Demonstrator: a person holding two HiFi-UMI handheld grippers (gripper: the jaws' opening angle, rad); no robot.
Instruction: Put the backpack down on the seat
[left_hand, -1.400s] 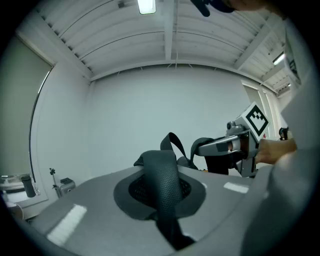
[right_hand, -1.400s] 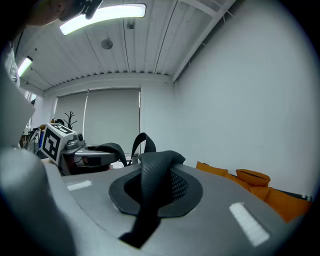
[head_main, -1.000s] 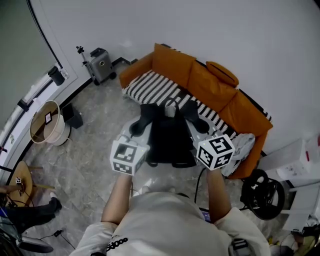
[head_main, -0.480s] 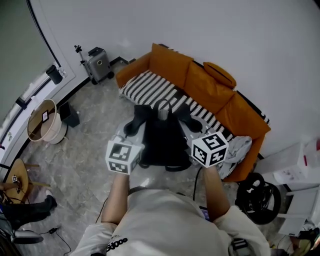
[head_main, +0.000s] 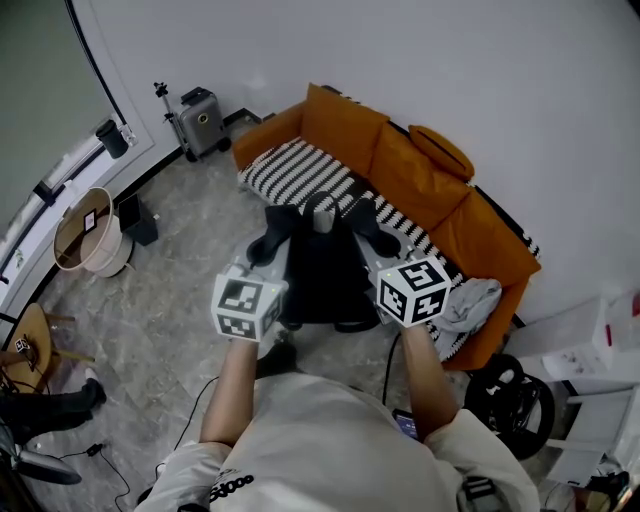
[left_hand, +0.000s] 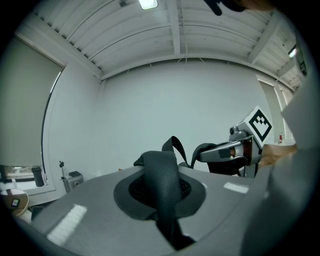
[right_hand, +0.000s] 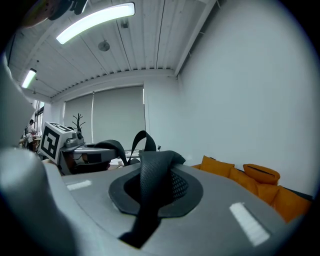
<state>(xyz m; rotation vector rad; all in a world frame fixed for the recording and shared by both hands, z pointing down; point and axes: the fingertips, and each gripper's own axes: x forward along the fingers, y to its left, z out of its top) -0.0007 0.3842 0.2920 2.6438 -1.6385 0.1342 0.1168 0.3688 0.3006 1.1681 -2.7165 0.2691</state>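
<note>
Holding black backpack (head_main: 325, 275) by shoulder straps (head_main: 270, 240), left tool (left_hand: 165, 190) and right tool (right_hand: 152, 187) clamped shut on them, before orange sofa (head_main: 400, 160)

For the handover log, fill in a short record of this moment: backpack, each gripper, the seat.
backpack: black, hangs by its two straps in front of the sofa, not set down
left gripper: jaws shut on the left strap
right gripper: jaws shut on the right strap
seat: orange sofa, striped throw over its cushions
</note>
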